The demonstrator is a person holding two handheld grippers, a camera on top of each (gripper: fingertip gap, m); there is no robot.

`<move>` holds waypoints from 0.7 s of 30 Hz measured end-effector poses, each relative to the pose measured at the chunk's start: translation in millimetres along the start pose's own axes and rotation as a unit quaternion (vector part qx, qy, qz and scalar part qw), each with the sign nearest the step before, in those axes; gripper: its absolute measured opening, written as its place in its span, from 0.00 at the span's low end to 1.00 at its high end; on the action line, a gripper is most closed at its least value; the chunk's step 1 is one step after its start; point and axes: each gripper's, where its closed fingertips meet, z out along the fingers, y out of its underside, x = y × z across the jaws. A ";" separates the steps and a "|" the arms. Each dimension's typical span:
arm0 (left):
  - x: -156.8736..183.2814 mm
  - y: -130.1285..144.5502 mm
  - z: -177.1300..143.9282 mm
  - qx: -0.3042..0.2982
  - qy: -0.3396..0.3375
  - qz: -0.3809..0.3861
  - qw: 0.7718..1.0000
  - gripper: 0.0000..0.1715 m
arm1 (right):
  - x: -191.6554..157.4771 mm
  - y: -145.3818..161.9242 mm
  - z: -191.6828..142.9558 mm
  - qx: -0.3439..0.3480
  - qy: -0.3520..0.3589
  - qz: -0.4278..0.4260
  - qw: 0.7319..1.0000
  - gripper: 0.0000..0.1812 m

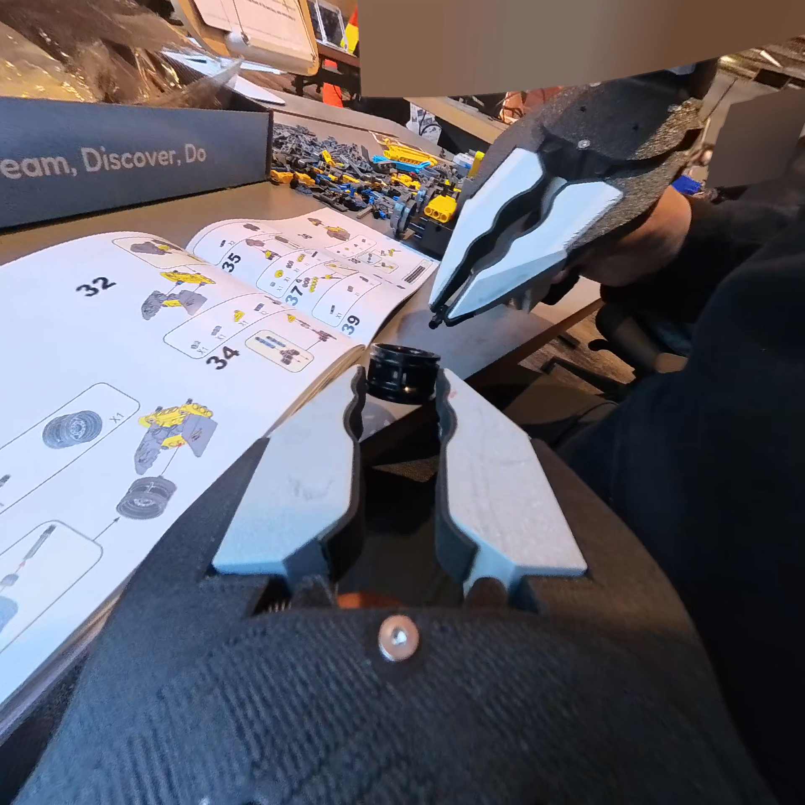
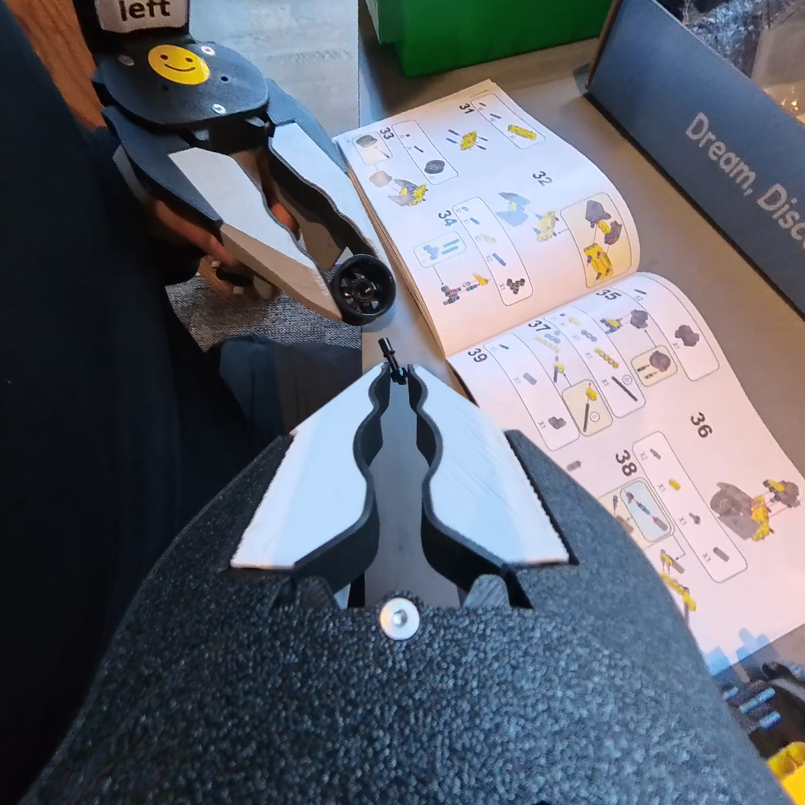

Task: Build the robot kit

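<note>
Left gripper [image 1: 398,383] jaws clamping black wheel rim [image 1: 403,372]; right gripper [image 2: 398,370] pinching small black pin [image 2: 390,355], seemingly by its end only, risking slipping out.

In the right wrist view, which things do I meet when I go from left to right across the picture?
Left gripper → black wheel it holds → small black pin in the right gripper → open instruction booklet → dark box.

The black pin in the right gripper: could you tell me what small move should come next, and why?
Probably ease the black pin toward the hub of the black wheel rim, since the left gripper holds it apart with its hub facing the right gripper.
</note>
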 end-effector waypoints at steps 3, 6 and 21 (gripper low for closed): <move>-0.7 0.4 0.4 0.000 0.000 -0.003 1.000 0.18 | -4.1 -4.5 2.4 0.008 -0.012 -0.004 1.000 0.04; -2.3 0.4 0.2 0.001 -0.002 -0.003 1.000 0.18 | -2.7 -4.5 3.3 0.007 -0.011 -0.008 1.000 0.04; -8.9 1.3 -0.5 0.004 -0.002 -0.025 1.000 0.18 | -1.5 -7.3 11.4 0.007 -0.030 -0.019 0.999 0.04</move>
